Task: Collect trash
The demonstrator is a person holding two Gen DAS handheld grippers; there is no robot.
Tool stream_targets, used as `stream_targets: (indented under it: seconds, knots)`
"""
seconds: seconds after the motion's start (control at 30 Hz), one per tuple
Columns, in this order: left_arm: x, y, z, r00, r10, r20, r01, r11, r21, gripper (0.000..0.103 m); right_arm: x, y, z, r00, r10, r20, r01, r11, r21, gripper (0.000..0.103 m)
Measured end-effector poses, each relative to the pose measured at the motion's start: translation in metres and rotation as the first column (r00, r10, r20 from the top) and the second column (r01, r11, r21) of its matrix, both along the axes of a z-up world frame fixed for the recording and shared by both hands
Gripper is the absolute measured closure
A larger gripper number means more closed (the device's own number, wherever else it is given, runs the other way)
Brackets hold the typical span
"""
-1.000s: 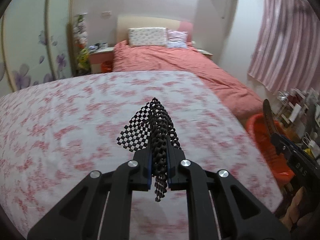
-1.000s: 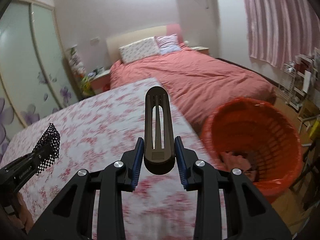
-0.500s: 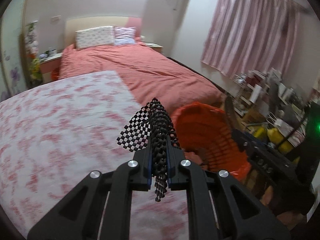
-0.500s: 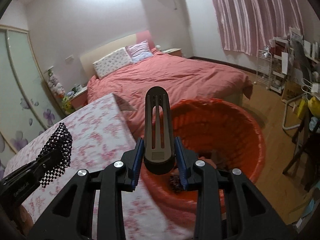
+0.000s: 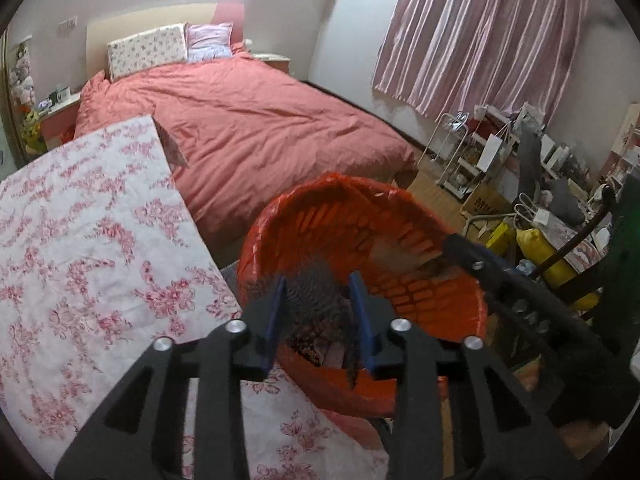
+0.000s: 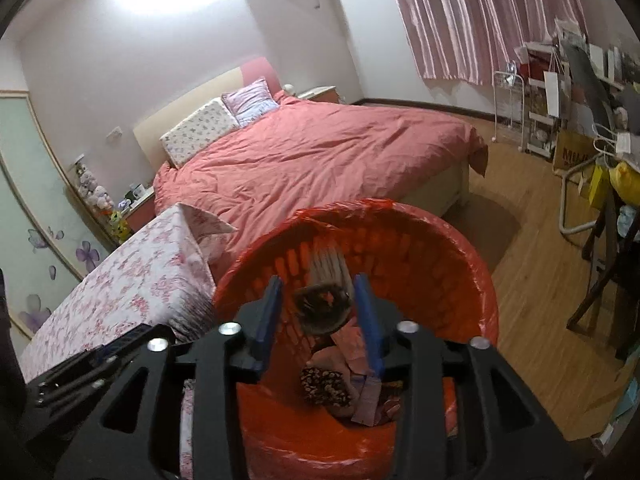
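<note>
Both of your grippers tilt steeply down over the orange basket (image 6: 472, 276), which fills the lower centre of each wrist view, just beside the corner of the floral-covered surface (image 5: 88, 240) at the lower left. Your left gripper (image 5: 319, 312) has just been opening: its blue pads stand apart, and the checkered cloth (image 5: 316, 300) hangs as a dark blur between them, and it is too smeared to tell whether it touches either pad. Your right gripper (image 6: 321, 312) has likewise just been opening, and the dark slotted piece (image 6: 324, 296) sits blurred in the gap between its pads, its rounded end toward the camera; whether a pad touches it you cannot tell. In the left wrist view your right gripper crosses the right side of the frame as a black bar over the basket's rim, its tip lost in blur. In the right wrist view your left gripper shows only as a dark corner at the lower left. At the basket's bottom lie pinkish scraps (image 6: 348, 356) and a dark speckled item (image 6: 324, 386), partly hidden behind the fingers and hard to identify. The pink bed (image 6: 320, 160) lies beyond, in the middle of the frame.
</note>
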State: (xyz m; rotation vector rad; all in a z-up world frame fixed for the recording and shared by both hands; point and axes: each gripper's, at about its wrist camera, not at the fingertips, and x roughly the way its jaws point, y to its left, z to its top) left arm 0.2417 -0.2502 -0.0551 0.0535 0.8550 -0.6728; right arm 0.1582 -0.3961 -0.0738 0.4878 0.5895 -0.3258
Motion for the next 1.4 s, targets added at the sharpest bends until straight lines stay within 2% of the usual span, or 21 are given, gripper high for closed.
stream_targets:
  seconds: [0.1, 0.2, 0.23, 0.33, 0.43, 0.5, 0.63, 0.77, 0.83, 0.87, 1.17, 1.4]
  knots:
    - [0.002, 0.007, -0.002, 1.0, 0.022, -0.003, -0.022, 1.0, 0.006, 0.06, -0.01, 0.0, 0.001, 1.0, -0.01, 0.008, 0.01, 1.0, 0.004, 0.047]
    - [-0.004, 0.021, 0.003, 0.999, 0.045, 0.017, -0.045, 0.999, 0.012, 0.055, -0.023, 0.012, 0.009, 1.0, -0.027, 0.013, 0.028, 0.999, -0.045, 0.037]
    - [-0.007, 0.026, 0.005, 0.998, 0.053, 0.032, -0.054, 0.998, 0.014, 0.053, -0.024, 0.013, 0.012, 0.999, -0.032, 0.017, 0.033, 0.998, -0.059, 0.03]
    - [-0.02, 0.044, 0.017, 0.993, 0.084, 0.085, -0.085, 0.996, 0.016, 0.041, -0.038, 0.023, 0.025, 0.997, -0.064, 0.034, 0.068, 0.989, -0.134, 0.011]
    - [-0.04, 0.069, 0.03, 0.981, 0.126, 0.149, -0.13, 0.991, 0.016, 0.026, -0.055, 0.036, 0.039, 0.994, -0.1, 0.041, 0.107, 0.969, -0.221, 0.002]
    - [-0.055, 0.088, 0.04, 0.965, 0.168, 0.201, -0.175, 0.984, 0.018, 0.014, -0.062, 0.045, 0.045, 0.993, -0.114, 0.041, 0.121, 0.956, -0.267, 0.002]
    - [-0.087, 0.125, 0.052, 0.921, 0.27, 0.281, -0.289, 0.957, 0.026, 0.004, -0.081, 0.065, 0.056, 0.994, -0.104, 0.026, 0.107, 0.938, -0.329, 0.002]
    - [-0.111, 0.154, 0.056, 0.887, 0.333, 0.319, -0.362, 0.932, 0.034, 0.004, -0.107, 0.079, 0.063, 0.998, -0.033, 0.054, 0.048, 0.951, -0.305, 0.002]
    - [-0.125, 0.167, 0.057, 0.862, 0.375, 0.34, -0.413, 0.91, 0.043, 0.004, -0.118, 0.086, 0.067, 0.997, -0.029, 0.074, 0.05, 0.949, -0.312, 0.002]
    - [-0.135, 0.175, 0.058, 0.85, 0.396, 0.348, -0.436, 0.899, 0.041, 0.004, -0.122, 0.091, 0.07, 0.996, -0.038, 0.083, 0.063, 0.943, -0.327, 0.002]
    - [-0.192, 0.217, 0.056, 0.804, 0.482, 0.349, -0.508, 0.861, -0.017, 0.004, -0.162, 0.149, 0.075, 0.98, -0.094, 0.176, 0.166, 0.876, -0.453, 0.002]
    - [-0.224, 0.237, 0.057, 0.77, 0.508, 0.387, -0.537, 0.843, -0.038, 0.004, -0.173, 0.158, 0.073, 0.986, -0.057, 0.155, 0.116, 0.908, -0.404, 0.002]
